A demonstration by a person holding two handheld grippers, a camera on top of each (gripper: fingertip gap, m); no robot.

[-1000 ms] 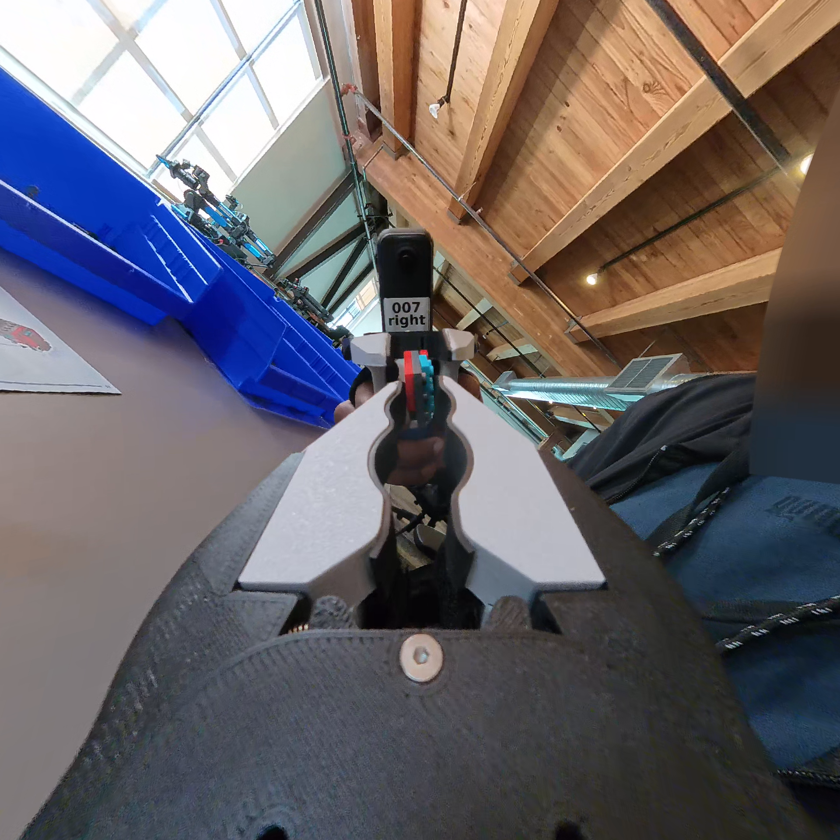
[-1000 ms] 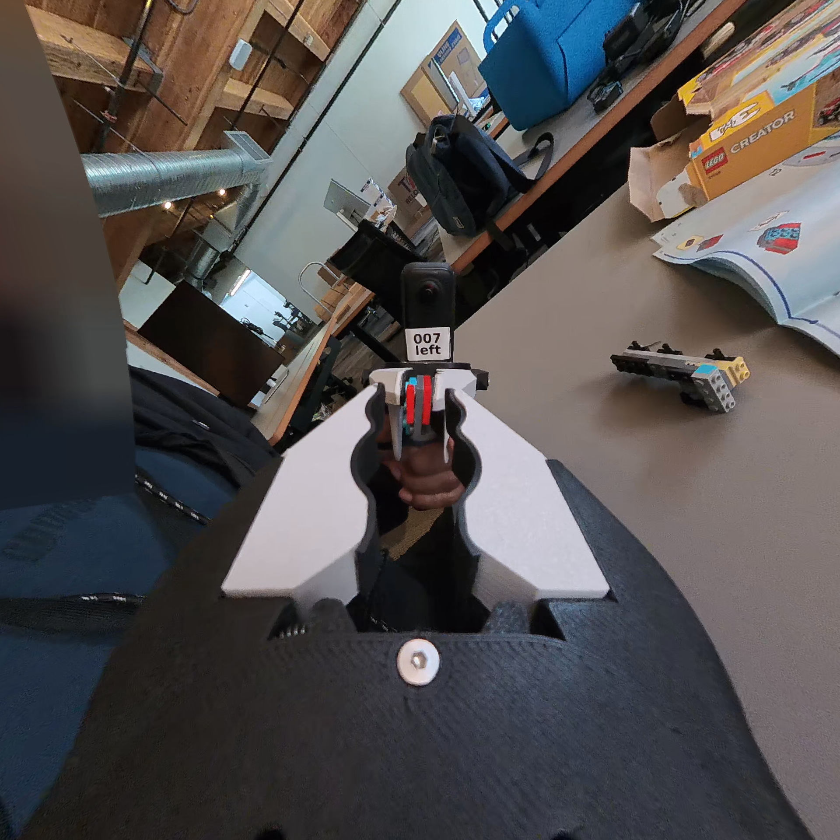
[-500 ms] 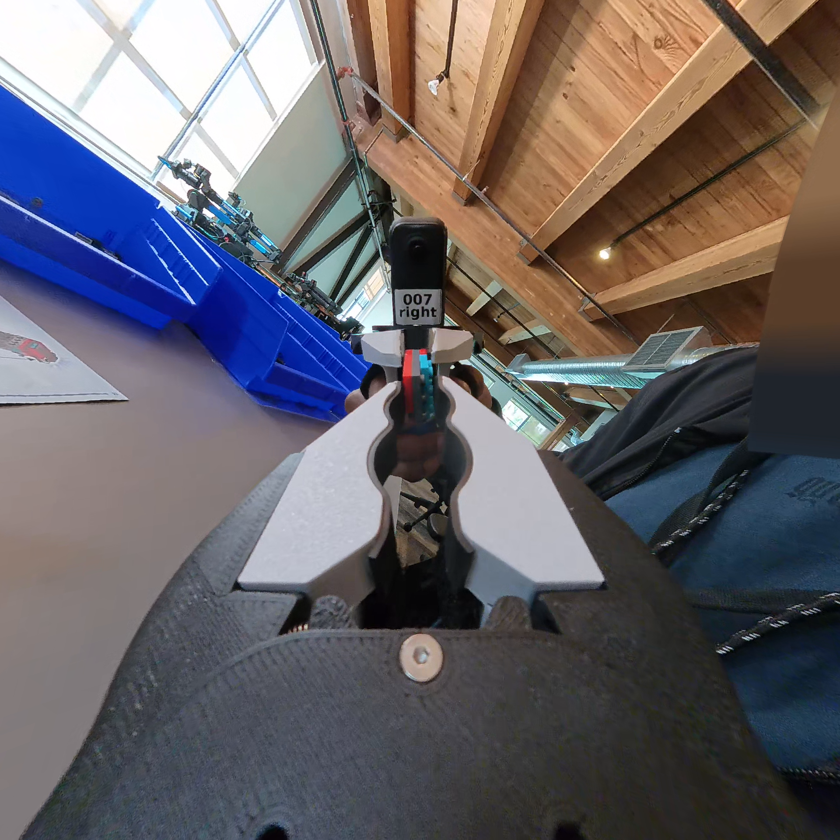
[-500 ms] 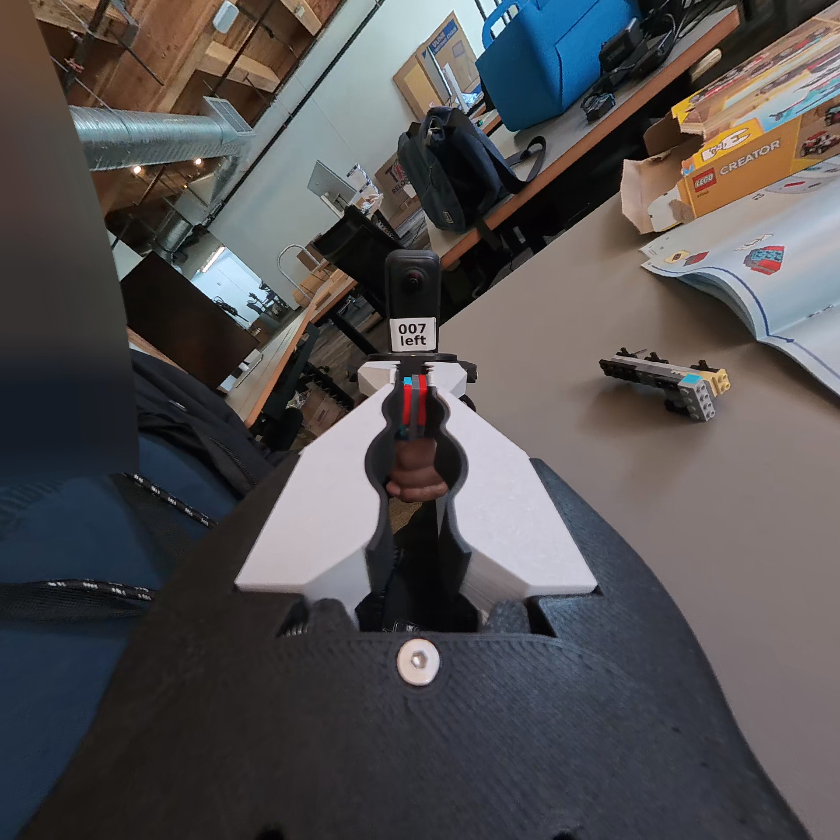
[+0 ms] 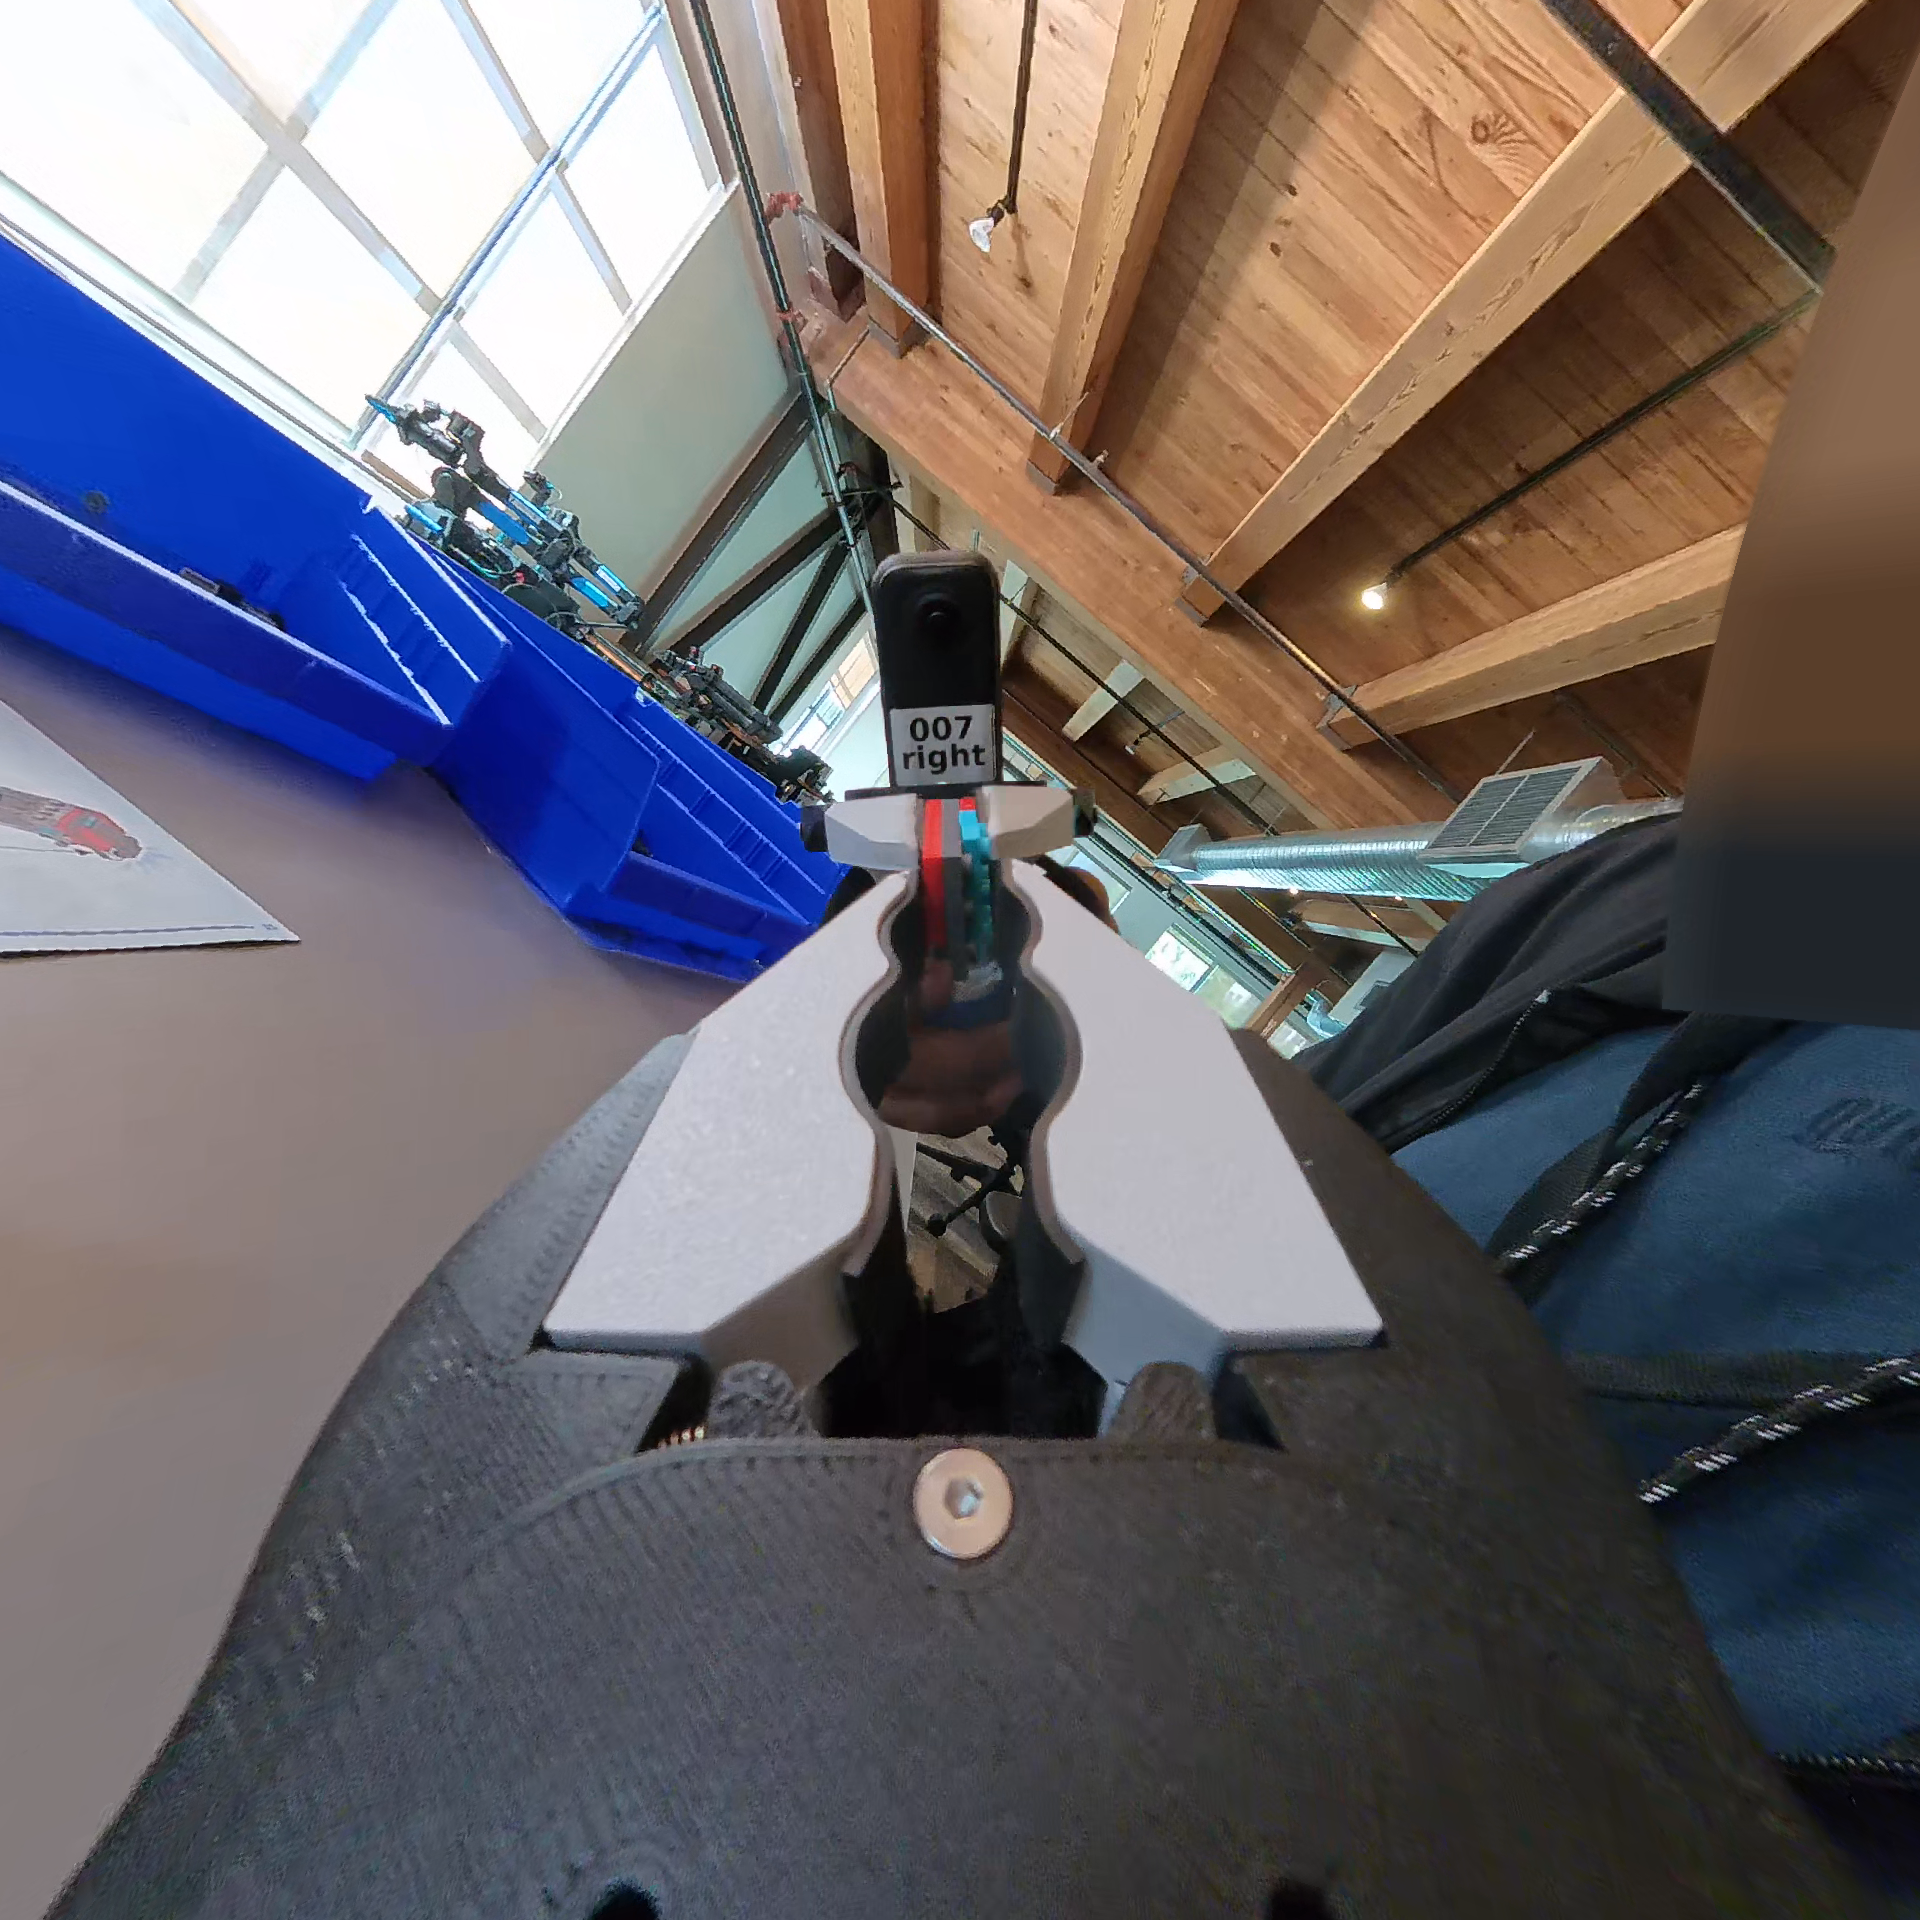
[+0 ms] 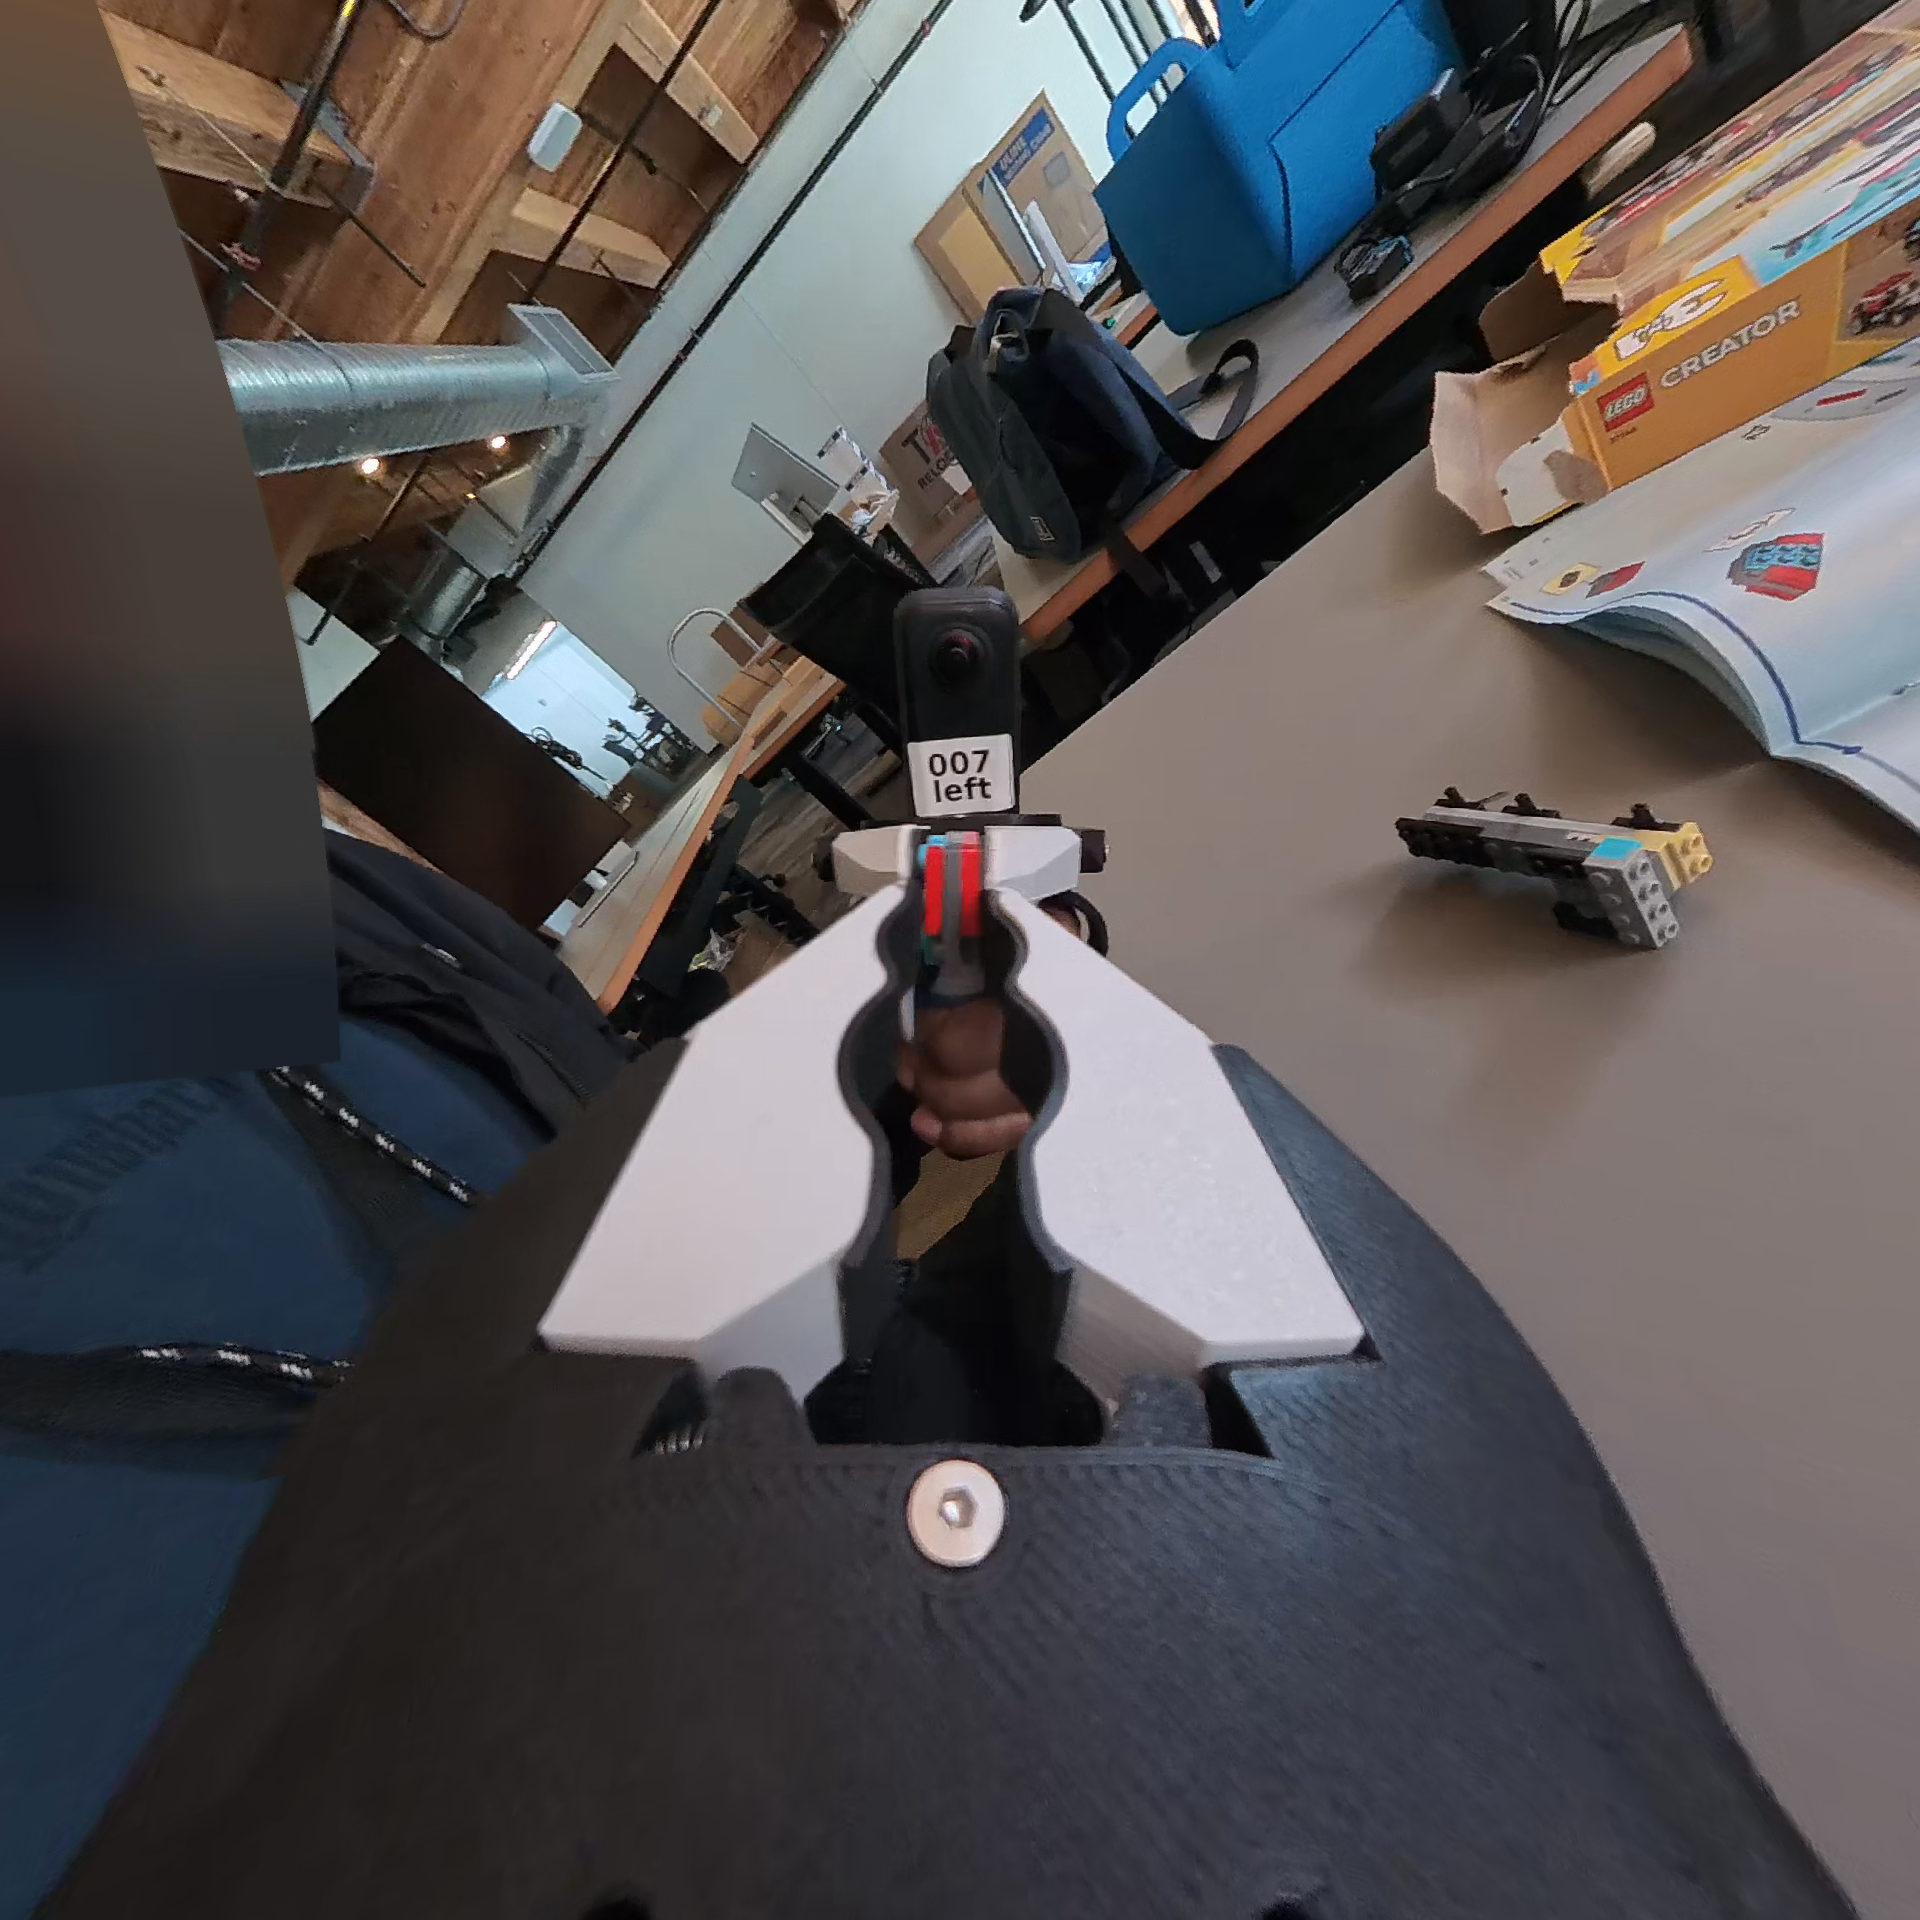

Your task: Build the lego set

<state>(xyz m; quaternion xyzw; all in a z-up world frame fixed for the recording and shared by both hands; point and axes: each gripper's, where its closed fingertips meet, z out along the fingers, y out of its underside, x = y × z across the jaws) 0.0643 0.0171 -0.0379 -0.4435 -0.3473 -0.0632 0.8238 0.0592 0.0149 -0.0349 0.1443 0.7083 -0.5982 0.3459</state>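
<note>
My left gripper (image 5: 956, 899) and right gripper (image 6: 951, 909) point at each other, tip to tip, above the grey table (image 6: 1351, 1039). Both are shut on one small lego assembly of red and teal pieces (image 5: 937, 868), also seen in the right wrist view (image 6: 940, 883). The right gripper's grey fingertips (image 5: 873, 836) show end-on in the left wrist view, and the left gripper's fingertips (image 6: 1039, 857) show end-on in the right wrist view. A longer black and grey lego build with a yellow end (image 6: 1558, 862) lies on the table to the right.
An open instruction booklet (image 6: 1766, 644) and a yellow lego box (image 6: 1714, 343) lie at the far right. Blue bins (image 5: 416, 644) and a printed sheet (image 5: 83, 862) are on the left side. A person in a dark blue top (image 5: 1662, 1247) sits close behind the grippers. Left and right tips are no more than a few centimetres apart.
Both grippers stayed tip to tip on the small assembly. The pair tilted and shifted slightly together; the red and teal pieces look pressed closer.
</note>
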